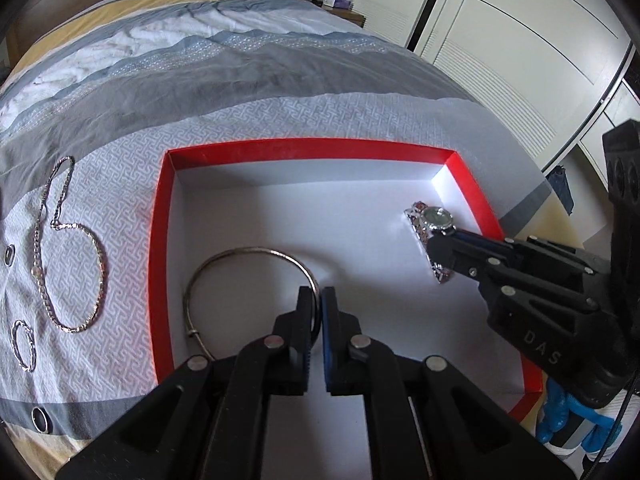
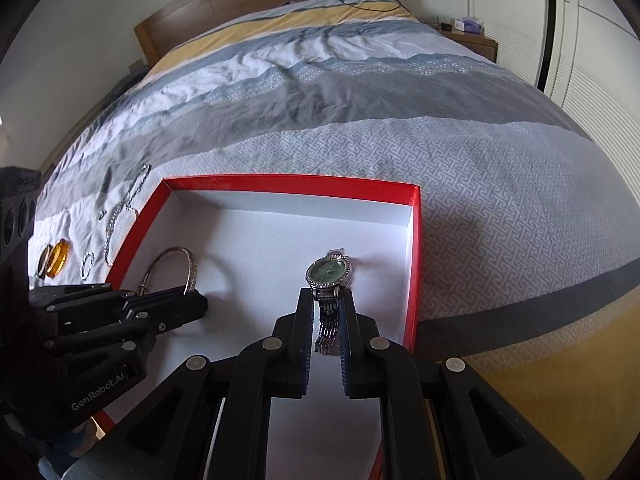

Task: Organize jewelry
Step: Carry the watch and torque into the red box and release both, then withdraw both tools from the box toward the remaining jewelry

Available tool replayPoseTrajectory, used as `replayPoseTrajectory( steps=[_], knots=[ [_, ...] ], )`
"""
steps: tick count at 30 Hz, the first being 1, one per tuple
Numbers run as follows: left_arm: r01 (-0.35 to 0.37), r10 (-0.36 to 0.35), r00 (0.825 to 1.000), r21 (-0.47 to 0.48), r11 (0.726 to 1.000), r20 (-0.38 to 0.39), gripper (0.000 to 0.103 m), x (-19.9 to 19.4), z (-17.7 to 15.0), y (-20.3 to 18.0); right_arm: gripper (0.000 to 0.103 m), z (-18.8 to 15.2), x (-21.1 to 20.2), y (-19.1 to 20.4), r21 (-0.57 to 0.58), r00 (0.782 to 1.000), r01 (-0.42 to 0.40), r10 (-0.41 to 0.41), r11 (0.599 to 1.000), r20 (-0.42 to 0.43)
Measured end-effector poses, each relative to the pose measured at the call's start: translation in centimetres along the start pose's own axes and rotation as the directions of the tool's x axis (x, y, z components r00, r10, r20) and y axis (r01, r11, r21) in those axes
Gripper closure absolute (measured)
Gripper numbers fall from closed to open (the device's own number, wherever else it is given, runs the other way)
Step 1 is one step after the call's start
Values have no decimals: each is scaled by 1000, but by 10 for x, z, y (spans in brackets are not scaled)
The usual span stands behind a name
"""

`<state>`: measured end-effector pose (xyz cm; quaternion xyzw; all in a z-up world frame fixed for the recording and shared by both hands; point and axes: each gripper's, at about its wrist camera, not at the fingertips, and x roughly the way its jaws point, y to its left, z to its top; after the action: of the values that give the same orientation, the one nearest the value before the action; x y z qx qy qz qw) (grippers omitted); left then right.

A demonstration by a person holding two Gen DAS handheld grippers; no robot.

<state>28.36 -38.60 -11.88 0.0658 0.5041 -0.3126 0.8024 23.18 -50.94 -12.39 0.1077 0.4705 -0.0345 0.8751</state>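
In the left wrist view, the left gripper [image 1: 317,300] was closed narrowly on the rim of a silver bangle [image 1: 224,276] that lay on the white floor of the red box [image 1: 160,240]; the right gripper [image 1: 440,244] reached in from the right, clamped on a watch [image 1: 438,218] near the box's far right corner; a chain necklace [image 1: 72,264] and a small ring [image 1: 24,344] lay on the bedspread [image 1: 320,76] left of the box

In the right wrist view, the right gripper [image 2: 326,300] pinched the watch's metal band, its green dial [image 2: 327,271] beyond the fingertips; the left gripper [image 2: 192,300] held the bangle [image 2: 176,268]; an amber ring [image 2: 58,264] lay outside the box [image 2: 416,264]
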Motion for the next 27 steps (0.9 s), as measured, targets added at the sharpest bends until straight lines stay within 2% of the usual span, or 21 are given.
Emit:
replayPoseTrajectory(
  steps=[6,9,12,15,21,23,27],
  knots=[
    [54,-54,999,-33,998,-3,97,0,1,10,88,0,1,5,-49,1000,20,-20,999,-17],
    [47,-48,999,-26,999,-14,96,-7,-3,11,83,0,-1,8,-54,1000,19,-20,998,-20],
    [54,-55,998,-25,998,-15,89,-19,-10,10,69,0,-7,11,-65,999,31,-33,997,-17],
    [54,-54,999,-23,998,-1,82,-38,-14,8,68,-3,-24,9,-50,999,43,-43,998,-2],
    [15,-15,998,4,1000,60,82,-109,-31,6,68,-15,-81,6,-16,997,57,-56,998,43],
    [-20,20,996,7,1000,91,82,-138,-37,8,68,-19,-104,8,2,996,54,-54,999,68],
    [-96,98,980,-21,995,172,82,-208,-47,24,68,-32,-152,24,8,993,40,-41,999,115]
  ],
)
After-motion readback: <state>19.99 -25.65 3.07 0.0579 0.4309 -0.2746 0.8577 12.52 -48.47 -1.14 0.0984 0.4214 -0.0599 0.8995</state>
